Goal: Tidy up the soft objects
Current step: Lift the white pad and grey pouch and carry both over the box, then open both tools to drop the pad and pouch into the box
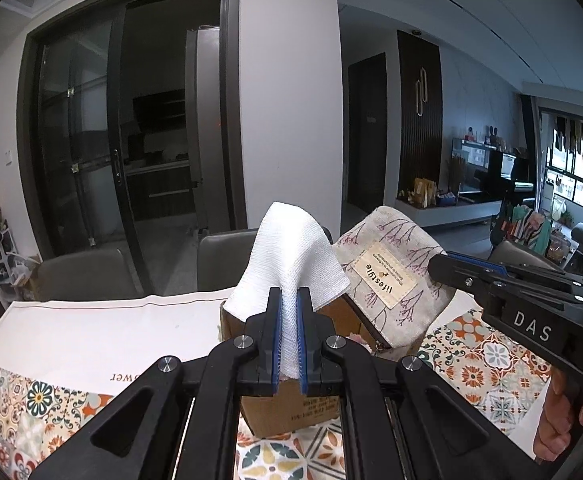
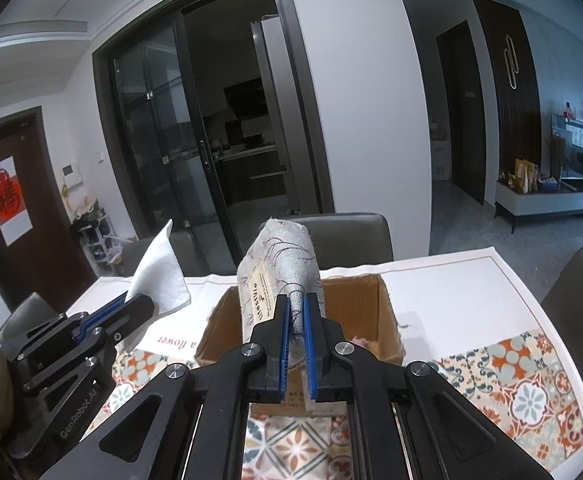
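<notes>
My left gripper [image 1: 289, 300] is shut on a white cloth [image 1: 291, 256] and holds it above the near-left side of an open cardboard box [image 1: 291, 408]. My right gripper [image 2: 296, 304] is shut on a beige floral fabric pouch [image 2: 283, 268] with a "lifestyle" label, held upright over the box [image 2: 387, 320]. The pouch [image 1: 387, 268] also shows in the left wrist view, with the right gripper [image 1: 451, 264] at its right edge. In the right wrist view the left gripper [image 2: 131, 300] and the white cloth [image 2: 159, 276] are to the left of the box. A small pink item [image 2: 361, 342] lies inside the box.
The box stands on a table with a white and patterned tile tablecloth [image 2: 511, 372]. Grey chairs [image 2: 347, 236] stand at the table's far side, another chair [image 2: 579, 292] at the right. Dark glass sliding doors [image 2: 195, 152] are behind.
</notes>
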The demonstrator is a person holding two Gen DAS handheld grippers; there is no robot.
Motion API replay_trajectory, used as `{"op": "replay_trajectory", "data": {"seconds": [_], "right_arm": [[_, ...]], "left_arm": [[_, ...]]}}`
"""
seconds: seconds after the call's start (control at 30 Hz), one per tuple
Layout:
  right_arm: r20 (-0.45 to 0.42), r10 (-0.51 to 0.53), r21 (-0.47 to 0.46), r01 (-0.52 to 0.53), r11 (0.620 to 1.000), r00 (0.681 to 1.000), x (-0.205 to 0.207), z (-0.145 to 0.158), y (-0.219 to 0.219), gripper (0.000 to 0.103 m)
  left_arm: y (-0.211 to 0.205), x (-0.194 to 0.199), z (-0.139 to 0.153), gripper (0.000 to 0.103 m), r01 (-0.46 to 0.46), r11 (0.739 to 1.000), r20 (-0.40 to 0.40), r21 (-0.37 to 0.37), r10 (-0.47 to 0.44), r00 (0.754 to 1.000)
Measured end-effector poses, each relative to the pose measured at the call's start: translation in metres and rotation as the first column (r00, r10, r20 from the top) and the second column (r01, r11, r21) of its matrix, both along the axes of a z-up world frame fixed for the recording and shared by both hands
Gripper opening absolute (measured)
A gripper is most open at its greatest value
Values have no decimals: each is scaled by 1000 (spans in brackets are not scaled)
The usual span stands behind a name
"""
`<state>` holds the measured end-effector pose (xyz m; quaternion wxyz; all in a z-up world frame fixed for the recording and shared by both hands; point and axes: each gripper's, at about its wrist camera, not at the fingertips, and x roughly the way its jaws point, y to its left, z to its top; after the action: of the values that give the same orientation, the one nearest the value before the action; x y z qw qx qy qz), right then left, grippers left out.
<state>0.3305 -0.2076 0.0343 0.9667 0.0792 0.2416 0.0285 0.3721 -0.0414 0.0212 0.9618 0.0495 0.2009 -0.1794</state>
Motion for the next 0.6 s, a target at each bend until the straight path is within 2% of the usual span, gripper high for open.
{"op": "replay_trajectory", "data": {"seconds": [0.3,0.6], "right_arm": [[-31,-6,-2,6,1000,1000,34,-17,-13,8],[-86,-15,-9,14,1000,996,71,-41,-21,8]], "left_arm": [[-17,39,-19,8,4,1000,-31,31,-3,1000],[-33,73,-51,8,16,998,-104,59,-9,995]]}}
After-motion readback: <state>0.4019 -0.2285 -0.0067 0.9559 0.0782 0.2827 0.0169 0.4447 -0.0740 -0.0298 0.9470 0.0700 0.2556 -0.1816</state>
